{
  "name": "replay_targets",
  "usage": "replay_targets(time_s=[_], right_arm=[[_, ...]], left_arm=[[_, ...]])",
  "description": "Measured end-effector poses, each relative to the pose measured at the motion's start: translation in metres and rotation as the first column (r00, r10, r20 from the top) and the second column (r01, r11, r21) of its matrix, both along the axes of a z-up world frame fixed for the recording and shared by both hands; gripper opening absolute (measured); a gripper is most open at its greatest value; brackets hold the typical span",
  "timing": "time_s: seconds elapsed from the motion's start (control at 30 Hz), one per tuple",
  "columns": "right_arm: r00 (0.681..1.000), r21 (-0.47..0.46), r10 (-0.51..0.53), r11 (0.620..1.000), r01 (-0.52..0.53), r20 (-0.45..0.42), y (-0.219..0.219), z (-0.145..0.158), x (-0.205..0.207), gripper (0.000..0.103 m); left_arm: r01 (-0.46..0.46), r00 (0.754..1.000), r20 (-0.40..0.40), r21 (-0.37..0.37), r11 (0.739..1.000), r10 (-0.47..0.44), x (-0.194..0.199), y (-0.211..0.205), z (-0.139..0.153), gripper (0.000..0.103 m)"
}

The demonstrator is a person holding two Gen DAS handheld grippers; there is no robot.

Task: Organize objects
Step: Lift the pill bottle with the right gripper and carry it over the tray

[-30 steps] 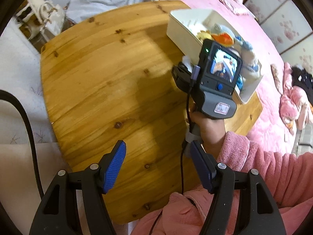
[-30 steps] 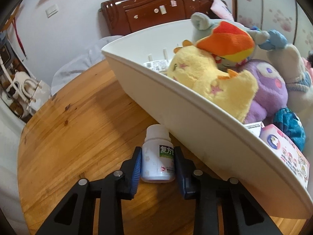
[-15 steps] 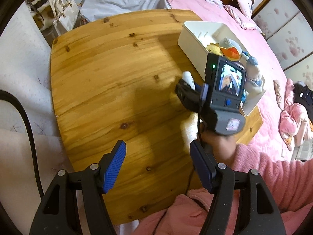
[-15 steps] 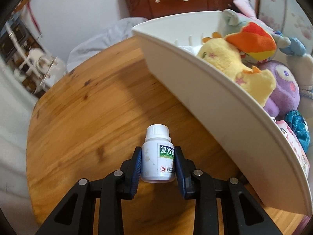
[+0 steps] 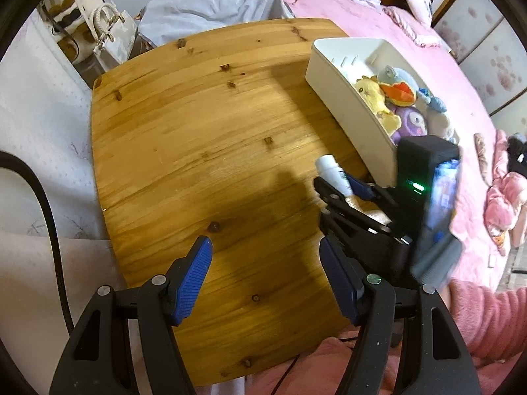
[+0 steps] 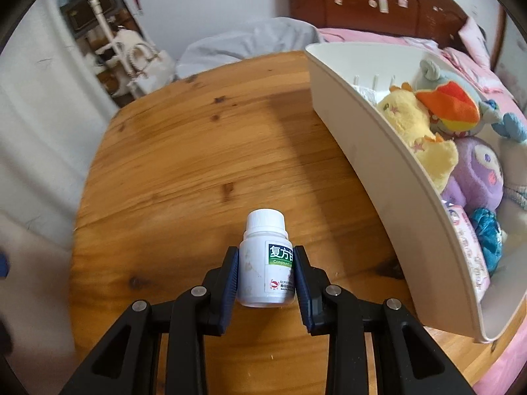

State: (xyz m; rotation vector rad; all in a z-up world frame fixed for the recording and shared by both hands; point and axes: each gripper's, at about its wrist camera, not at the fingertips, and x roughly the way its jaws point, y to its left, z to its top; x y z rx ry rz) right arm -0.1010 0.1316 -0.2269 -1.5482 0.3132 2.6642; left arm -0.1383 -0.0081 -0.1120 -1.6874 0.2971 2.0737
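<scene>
Right gripper (image 6: 266, 276) clenched on my white pill bottle (image 6: 266, 263), blue pads against both sides of its body, cap pointing forward, held above wooden table (image 6: 197, 171). White bin (image 6: 372, 151) just right of it, plush toys (image 6: 425, 131) inside. Left gripper (image 5: 266, 279) spread wide, nothing between pads, over near table edge, right gripper (image 5: 332, 181) ahead to its right.

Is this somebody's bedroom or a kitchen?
Most likely a bedroom: a bed with pink bedding and a dark wooden headboard sits behind the wooden table, and plush toys fill the white bin.
</scene>
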Motion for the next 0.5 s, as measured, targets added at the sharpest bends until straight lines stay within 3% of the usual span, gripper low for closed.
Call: replay_targets(time_s=[0.17,0.5], right_arm=[[0.994,-0.001,0.093,0.996,-0.094,-0.050,0.017,0.020,0.021,0.032],[0.958,0.069,0.235,0.972,-0.226,-0.167,0.065,0.059,0.048,0.032]], left_arm=[[-0.021,1.000,-0.005,-0.044,0.999,0.021,0.002,0.018,0.002,0.071],[-0.075,0.997,-0.018,-0.021,0.997,0.074,0.018,0.072,0.010,0.071]])
